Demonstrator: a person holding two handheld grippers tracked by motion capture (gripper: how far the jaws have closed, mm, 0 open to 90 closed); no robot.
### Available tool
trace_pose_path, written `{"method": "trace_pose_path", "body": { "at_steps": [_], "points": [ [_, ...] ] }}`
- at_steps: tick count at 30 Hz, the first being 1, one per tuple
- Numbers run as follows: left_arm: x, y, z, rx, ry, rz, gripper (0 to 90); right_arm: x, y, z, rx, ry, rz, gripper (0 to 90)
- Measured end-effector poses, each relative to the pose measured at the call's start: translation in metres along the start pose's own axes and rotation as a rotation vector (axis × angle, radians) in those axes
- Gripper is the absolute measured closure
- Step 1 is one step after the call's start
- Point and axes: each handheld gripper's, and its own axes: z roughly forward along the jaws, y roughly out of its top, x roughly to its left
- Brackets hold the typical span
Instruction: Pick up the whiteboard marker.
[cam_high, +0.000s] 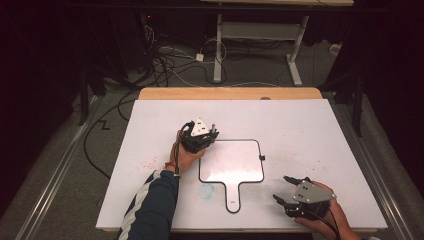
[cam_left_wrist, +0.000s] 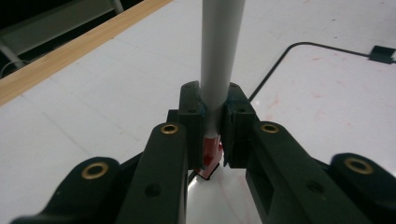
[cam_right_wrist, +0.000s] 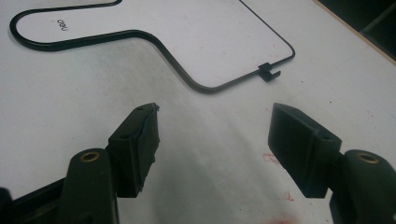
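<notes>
Your left gripper has its jaws clamped on a grey marker with a red end, right at the whiteboard's upper-left corner. Your right gripper sits near the bench's front right, by the board's handle — jaws wide apart, nothing between them.

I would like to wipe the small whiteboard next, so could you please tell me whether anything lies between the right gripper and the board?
Nothing visible does. The right gripper, jaws open, hovers by the whiteboard; bare table lies between.
</notes>
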Motion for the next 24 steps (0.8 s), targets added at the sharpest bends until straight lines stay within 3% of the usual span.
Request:
{"method": "trace_pose_path", "body": {
  "at_steps": [2, 4, 9, 11, 13, 16, 18, 24],
  "points": [
    [-0.001, -0.001, -0.001, -0.002, -0.014, -0.018, 78.7, 0.000, 0.000, -0.001, 0.000, -0.003, 0.007, 34.5],
    [-0.004, -0.001, -0.001, -0.009, -0.056, -0.032, 78.7, -0.001, -0.001, -0.002, -0.001, -0.005, 0.008, 34.5],
    [-0.026, 0.006, 0.000, 0.005, -0.133, 0.065, 78.7, 0.000, 0.000, -0.004, -0.006, -0.009, 0.006, 34.5],
    [-0.026, 0.007, -0.001, 0.014, -0.119, 0.097, 78.7, 0.000, 0.000, -0.003, -0.007, -0.011, 0.008, 34.5],
    [-0.021, 0.007, -0.001, 0.026, -0.069, 0.102, 78.7, 0.000, 0.000, -0.003, -0.005, -0.009, 0.007, 34.5],
    [-0.010, 0.003, -0.001, 0.020, -0.033, 0.044, 78.7, 0.001, 0.001, -0.002, 0.000, -0.005, 0.005, 34.5],
    [-0.008, 0.001, -0.002, 0.011, -0.043, 0.014, 78.7, 0.001, 0.001, -0.002, -0.003, -0.005, 0.005, 34.5],
    [-0.028, 0.003, -0.007, 0.017, -0.164, 0.065, 78.7, 0.000, 0.000, -0.002, -0.003, -0.007, 0.004, 34.5]
  ]
}}
